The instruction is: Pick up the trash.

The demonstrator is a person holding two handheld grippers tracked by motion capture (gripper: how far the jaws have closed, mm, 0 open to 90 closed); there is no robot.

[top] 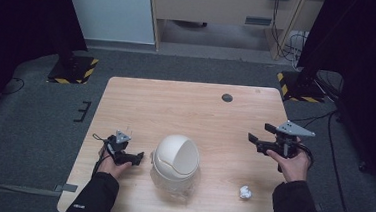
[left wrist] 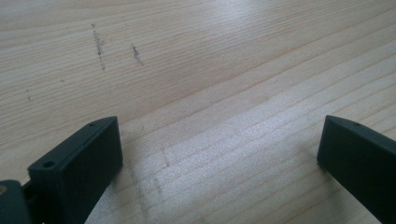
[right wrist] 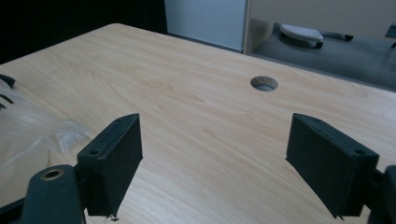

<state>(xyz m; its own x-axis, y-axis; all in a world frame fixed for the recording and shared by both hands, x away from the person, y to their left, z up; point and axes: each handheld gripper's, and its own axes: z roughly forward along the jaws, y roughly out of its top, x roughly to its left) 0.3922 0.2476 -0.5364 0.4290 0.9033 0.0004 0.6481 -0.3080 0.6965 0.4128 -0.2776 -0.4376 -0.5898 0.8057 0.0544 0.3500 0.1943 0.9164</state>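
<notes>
Your right gripper (top: pixel 259 142) stands with jaws wide apart and empty, raised at the frame's right. Your left gripper (top: pixel 138 157), likewise spread and empty, rests low on the light wooden table (top: pixel 186 106) just left of the cream domed bin with a swing lid (top: pixel 176 158), probably ready to steady it. One bin, at lower centre; one crumpled white paper ball (top: pixel 244 191), lower right, awaiting pickup.

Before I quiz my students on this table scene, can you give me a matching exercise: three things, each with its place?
Things:
1. white domed bin
2. crumpled paper ball
3. round cable hole

Places:
A. far side of the table
B. near edge, towards the right hand-held gripper
C. near middle, beside the left hand-held gripper

Pairs: 1-C, 2-B, 3-A
</notes>
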